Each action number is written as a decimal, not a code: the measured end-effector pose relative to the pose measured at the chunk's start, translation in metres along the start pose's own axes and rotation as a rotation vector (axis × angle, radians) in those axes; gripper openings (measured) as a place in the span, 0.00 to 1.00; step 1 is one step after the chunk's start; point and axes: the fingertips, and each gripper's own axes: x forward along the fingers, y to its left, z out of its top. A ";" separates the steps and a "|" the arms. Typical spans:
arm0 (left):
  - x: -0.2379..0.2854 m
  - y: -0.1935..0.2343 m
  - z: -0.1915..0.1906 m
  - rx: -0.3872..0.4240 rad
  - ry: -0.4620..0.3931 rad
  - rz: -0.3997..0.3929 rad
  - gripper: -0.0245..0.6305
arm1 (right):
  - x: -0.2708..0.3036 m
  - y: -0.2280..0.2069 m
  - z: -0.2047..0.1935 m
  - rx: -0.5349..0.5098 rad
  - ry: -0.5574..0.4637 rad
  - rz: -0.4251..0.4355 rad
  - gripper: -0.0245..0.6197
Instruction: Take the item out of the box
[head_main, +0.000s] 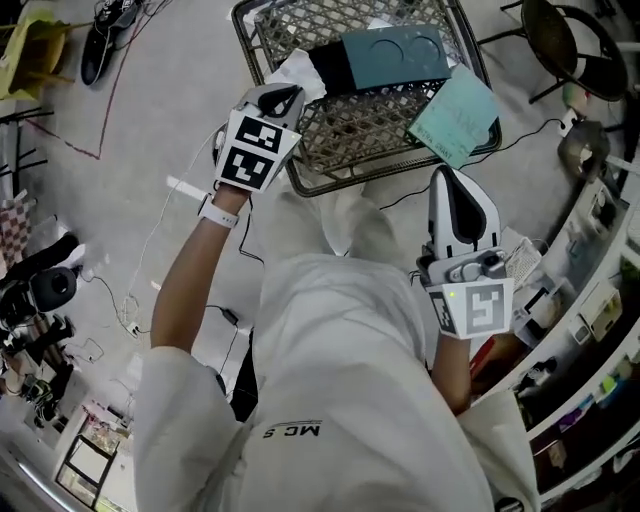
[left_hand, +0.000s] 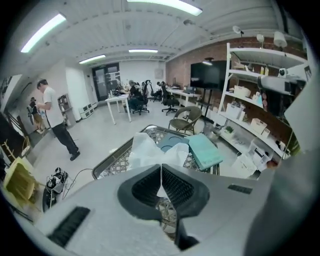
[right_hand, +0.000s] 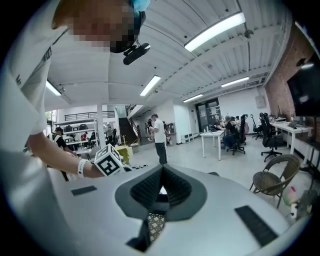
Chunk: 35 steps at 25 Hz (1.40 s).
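Jaws of the right gripper (head_main: 448, 178) are pressed together on nothing, just short of the wire basket (head_main: 350, 135). At the basket's near-left corner, the left gripper (head_main: 283, 98) pinches white wrapping (head_main: 298, 72), which touches a dark teal box (head_main: 390, 55) lying inside. A pale teal sheet (head_main: 455, 115) overhangs the right rim.

Pale concrete floor (left_hand: 95, 135) spreads ahead of left gripper (left_hand: 161, 169). Brick wall (left_hand: 212, 50) with dark screen (left_hand: 207, 75) ahead-right of it; white shelving (left_hand: 227, 100) further right. Ceiling tube lights (left_hand: 165, 5) overhead. White desk (left_hand: 117, 101), black office chairs (left_hand: 142, 97) far ahead. Wicker chair (right_hand: 272, 182) right of right gripper (right_hand: 162, 171).
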 end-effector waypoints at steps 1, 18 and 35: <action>-0.010 -0.004 0.004 -0.011 -0.018 0.007 0.08 | -0.001 0.003 0.001 0.002 0.001 0.015 0.06; -0.200 -0.035 0.053 -0.225 -0.433 0.230 0.08 | -0.022 0.040 0.027 -0.115 -0.026 0.131 0.06; -0.277 -0.067 0.039 -0.327 -0.556 0.386 0.08 | 0.000 0.049 0.040 -0.145 -0.030 0.203 0.06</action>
